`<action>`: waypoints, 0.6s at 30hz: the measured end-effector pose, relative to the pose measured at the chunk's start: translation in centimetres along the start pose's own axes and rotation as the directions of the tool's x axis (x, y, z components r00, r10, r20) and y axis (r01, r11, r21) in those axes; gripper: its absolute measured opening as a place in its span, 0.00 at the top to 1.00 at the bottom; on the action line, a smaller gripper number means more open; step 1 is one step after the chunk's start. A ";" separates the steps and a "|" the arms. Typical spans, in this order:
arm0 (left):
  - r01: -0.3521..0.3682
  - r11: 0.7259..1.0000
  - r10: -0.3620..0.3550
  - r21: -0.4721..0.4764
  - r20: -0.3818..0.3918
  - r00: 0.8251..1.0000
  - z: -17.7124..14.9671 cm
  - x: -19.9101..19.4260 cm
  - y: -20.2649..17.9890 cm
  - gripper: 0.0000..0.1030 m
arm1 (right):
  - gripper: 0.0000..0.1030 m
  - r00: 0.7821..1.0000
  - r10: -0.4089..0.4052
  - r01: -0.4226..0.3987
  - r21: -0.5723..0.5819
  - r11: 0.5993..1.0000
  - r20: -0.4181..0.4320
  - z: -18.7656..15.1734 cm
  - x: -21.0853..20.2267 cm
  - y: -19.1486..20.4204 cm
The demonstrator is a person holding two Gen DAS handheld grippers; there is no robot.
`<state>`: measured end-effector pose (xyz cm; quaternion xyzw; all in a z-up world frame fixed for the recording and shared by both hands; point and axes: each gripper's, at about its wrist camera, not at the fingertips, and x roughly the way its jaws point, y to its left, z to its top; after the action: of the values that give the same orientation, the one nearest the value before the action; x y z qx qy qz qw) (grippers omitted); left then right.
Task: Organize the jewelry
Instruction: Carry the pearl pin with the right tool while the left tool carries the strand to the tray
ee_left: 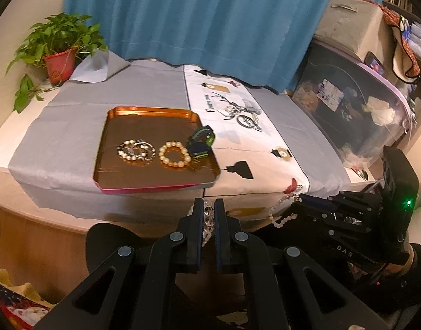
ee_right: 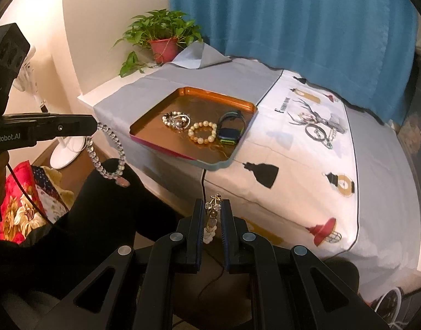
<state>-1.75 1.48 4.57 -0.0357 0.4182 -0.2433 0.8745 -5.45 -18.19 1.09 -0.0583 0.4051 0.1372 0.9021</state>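
At the far left I see a potted plant (ee_left: 59, 52) standing on the corner of the table (ee_left: 81, 104), which is covered by a grey cloth. To its right an orange tray (ee_left: 144, 112) rests on the cloth near the front edge. Inside the tray, from left to right, lie a mixed bead bracelet (ee_left: 136, 150), a cream bead bracelet (ee_left: 174, 154) and a dark watch with green trim (ee_left: 201, 141); the watch touches the tray's right rim. A white printed cloth (ee_left: 238, 143) covers the table to the right of the tray, with a blue curtain (ee_left: 205, 16) behind.

My left gripper (ee_left: 209, 206) is below the table's front edge with its jaws narrow, clamped on a clear bead bracelet (ee_right: 107, 151). In the right wrist view this bracelet hangs as a loop from the fingertips, clear of the table.

My right gripper (ee_right: 212, 207) has its jaws narrow as well, gripping a pearl bracelet with a gold charm (ee_right: 212, 214). In the left wrist view its beads dangle beside the table edge.
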 end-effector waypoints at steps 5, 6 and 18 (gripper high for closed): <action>-0.023 0.999 0.024 -0.028 0.013 1.000 0.6 0.0 2.1 0.95 | 0.88 1.000 0.016 -0.016 -0.018 1.000 0.002 1.8 1.3 0.6; -0.027 0.999 0.028 -0.033 0.015 0.999 0.8 0.0 2.5 0.95 | 0.88 1.000 0.018 -0.018 -0.021 1.000 0.006 2.3 1.6 0.7; -0.070 0.996 0.073 -0.052 0.054 0.996 6.6 3.2 7.2 0.95 | 0.88 0.996 0.034 -0.030 -0.055 0.998 0.079 11.4 6.9 1.3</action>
<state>7.74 5.40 4.64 -0.0495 0.4006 -0.2003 0.8927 6.69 -13.10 3.56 -0.0707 0.3655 0.1647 0.9134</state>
